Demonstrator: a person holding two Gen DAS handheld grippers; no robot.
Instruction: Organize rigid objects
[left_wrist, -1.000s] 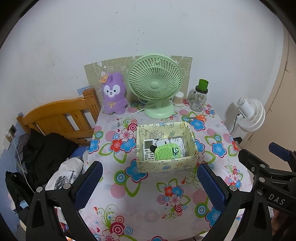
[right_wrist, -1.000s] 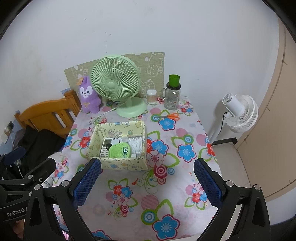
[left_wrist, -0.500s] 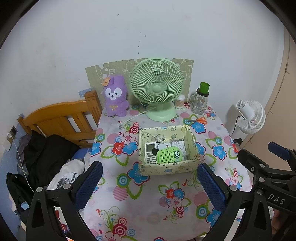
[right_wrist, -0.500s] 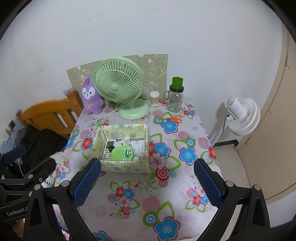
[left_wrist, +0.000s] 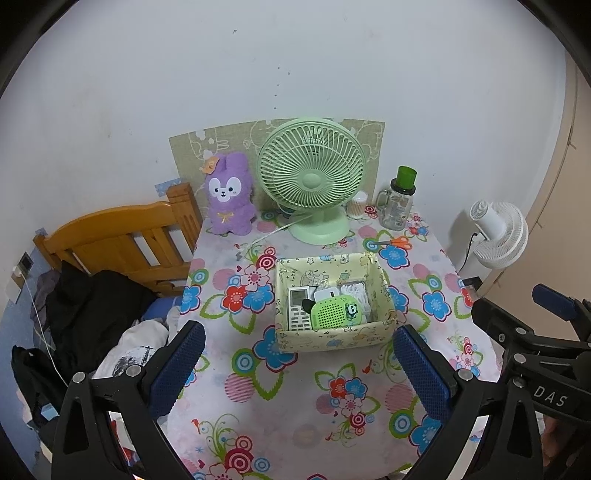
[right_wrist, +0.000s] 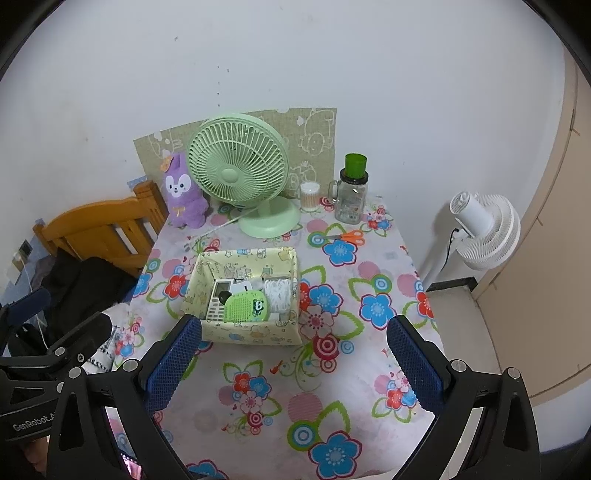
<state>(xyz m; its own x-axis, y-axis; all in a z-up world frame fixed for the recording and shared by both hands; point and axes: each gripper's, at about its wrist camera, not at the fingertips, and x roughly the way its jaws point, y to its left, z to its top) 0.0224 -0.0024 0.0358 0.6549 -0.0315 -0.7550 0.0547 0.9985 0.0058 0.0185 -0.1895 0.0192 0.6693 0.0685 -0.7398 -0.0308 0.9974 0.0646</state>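
Pale-yellow printed box (left_wrist: 334, 338) holds a green speaker (left_wrist: 334, 314).

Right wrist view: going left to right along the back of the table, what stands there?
Purple plush bunny → green desk fan → small white-lidded jar → glass mug-jar with green lid.

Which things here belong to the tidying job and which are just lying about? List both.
Job: storage box, calculator and green perforated gadget inside it, both open grippers: left, right.

Lying about: green fan, purple plush, glass jar, scissors.
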